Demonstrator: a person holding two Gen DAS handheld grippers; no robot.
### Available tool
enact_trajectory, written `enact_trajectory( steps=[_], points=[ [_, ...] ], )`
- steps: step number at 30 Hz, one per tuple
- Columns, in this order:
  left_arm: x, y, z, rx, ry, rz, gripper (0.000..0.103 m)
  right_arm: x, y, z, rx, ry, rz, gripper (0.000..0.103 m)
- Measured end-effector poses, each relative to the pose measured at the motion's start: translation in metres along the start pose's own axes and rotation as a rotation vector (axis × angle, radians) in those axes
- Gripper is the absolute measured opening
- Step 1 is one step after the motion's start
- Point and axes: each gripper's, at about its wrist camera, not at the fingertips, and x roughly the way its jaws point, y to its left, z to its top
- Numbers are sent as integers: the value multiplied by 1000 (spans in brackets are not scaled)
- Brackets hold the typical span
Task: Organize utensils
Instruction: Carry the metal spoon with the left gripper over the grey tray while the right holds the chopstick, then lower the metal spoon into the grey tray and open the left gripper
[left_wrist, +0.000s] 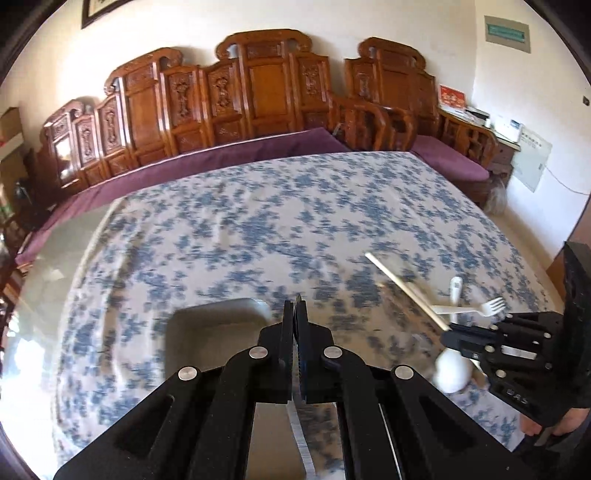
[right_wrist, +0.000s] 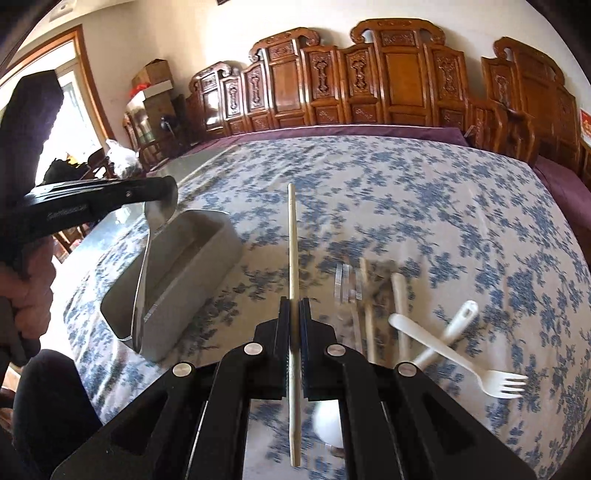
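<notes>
Right gripper (right_wrist: 294, 314) clenched pale wooden chopstick (right_wrist: 293, 236), pointing 12 o'clock. Left gripper (right_wrist: 162, 195) clamped steel spoon (right_wrist: 142, 280) above grey tray (right_wrist: 207, 273) at 10 o'clock. White fork (right_wrist: 476, 373) lay at 4 o'clock; tablecloth (right_wrist: 406, 192) open beyond.

Utensils and tray on the table (right_wrist: 406, 192)

The tray (right_wrist: 192, 273) lies left; the fork (right_wrist: 461, 360) crosses the spoon (right_wrist: 448, 334) at right, loose chopsticks (right_wrist: 399, 314) between them.
</notes>
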Motion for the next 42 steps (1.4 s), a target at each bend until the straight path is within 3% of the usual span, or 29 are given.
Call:
enact_trajectory(
  steps=[5,10,16,24,25,26,34,42],
  points=[
    [6,26,-4,32,14,67,1,9,20,2,-48,8,16,6],
    [36,47,-19,33,78,106,1,14,25,1,-62,21,15,6],
    [72,53,-41,19,155,102,1,17,25,1,-61,29,19,6],
    [90,51,-47,-2,184,71,1,23,28,0,-70,47,18,6],
    [90,52,-47,-5,184,71,3,25,28,0,-71,51,16,6],
    [91,53,-47,-9,187,71,10,26,28,0,-72,55,14,6],
    [52,66,-52,-70,126,64,25,27,30,2,-48,56,-19,6],
    [-3,83,-70,-138,54,65,28,26,58,12,-47,58,-4,6]
  ],
)
